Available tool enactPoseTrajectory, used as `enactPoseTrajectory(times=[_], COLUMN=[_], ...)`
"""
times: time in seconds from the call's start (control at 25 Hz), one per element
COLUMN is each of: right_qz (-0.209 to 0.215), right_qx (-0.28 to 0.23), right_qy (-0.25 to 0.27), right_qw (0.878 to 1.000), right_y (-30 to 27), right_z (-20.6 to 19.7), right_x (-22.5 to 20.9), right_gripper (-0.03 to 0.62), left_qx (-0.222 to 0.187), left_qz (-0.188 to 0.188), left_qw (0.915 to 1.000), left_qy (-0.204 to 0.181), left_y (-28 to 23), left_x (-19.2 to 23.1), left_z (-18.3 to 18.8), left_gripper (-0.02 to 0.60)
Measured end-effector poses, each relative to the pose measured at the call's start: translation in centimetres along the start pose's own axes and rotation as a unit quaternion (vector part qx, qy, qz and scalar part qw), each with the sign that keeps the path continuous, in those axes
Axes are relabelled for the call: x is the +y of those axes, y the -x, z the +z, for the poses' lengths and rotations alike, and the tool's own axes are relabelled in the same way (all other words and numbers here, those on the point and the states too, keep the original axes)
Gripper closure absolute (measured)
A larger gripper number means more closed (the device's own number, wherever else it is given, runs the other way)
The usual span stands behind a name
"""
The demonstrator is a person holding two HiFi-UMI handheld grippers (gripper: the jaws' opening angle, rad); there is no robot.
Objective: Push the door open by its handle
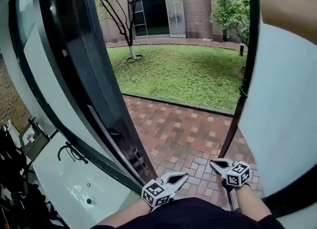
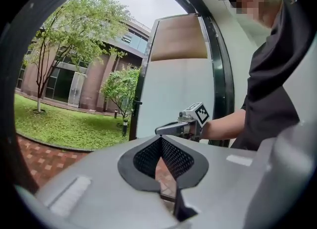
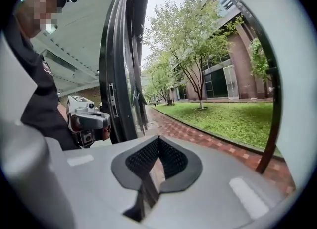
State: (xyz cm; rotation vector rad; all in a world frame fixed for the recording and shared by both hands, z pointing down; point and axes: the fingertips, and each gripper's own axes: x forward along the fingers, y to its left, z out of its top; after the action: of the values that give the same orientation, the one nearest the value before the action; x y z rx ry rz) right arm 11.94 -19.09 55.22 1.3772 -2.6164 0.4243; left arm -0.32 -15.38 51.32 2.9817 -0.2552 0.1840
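Note:
The black-framed glass door (image 1: 94, 89) stands swung open on the left of the head view, with a black curved handle (image 1: 69, 152) on its leaf and a latch plate (image 1: 140, 159) on its edge. Both grippers hang low in the doorway, close to the person's body and apart from the door. My left gripper (image 1: 182, 177) is shut with nothing in it, its tip beside the door's lower edge. My right gripper (image 1: 215, 163) is also shut and empty, near the right door frame (image 1: 242, 99). In the right gripper view the door edge (image 3: 121, 74) rises just behind the left gripper (image 3: 91, 120).
Past the threshold lies red brick paving (image 1: 183, 134), then a lawn (image 1: 183, 69) with a tree (image 1: 130, 34) and a brick building behind. A white wall panel (image 1: 282, 124) flanks the opening on the right.

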Motion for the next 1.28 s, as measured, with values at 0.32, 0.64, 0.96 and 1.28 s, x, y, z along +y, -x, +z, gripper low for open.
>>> enactPoseTrajectory(times=[0.32,0.64,0.96,1.28], right_qz=[0.009,-0.022,-0.074,-0.100], right_qx=[-0.005,0.028,0.002,-0.110], right_qy=[0.005,-0.052,-0.069,-0.077], right_qw=[1.000,0.998,0.995,0.986], right_y=[8.1,19.4,22.0,18.0], right_z=[-3.8,-13.8,-13.9,-9.0], right_x=[5.6,10.4,15.8,26.3], right_gripper=[0.594,0.594,0.594,0.594], left_qx=[-0.015,0.040,0.027,0.025], left_qz=[0.075,0.056,0.042,0.016], left_qw=[0.9953,0.9925,0.9962,0.9984], left_qy=[0.060,0.101,0.072,0.047], left_y=[6.9,6.1,11.1,21.3], left_x=[-4.5,-15.3,-16.1,-14.1], left_z=[-3.2,-8.2,-7.1,-9.5], left_gripper=[0.581,0.581,0.581,0.581])
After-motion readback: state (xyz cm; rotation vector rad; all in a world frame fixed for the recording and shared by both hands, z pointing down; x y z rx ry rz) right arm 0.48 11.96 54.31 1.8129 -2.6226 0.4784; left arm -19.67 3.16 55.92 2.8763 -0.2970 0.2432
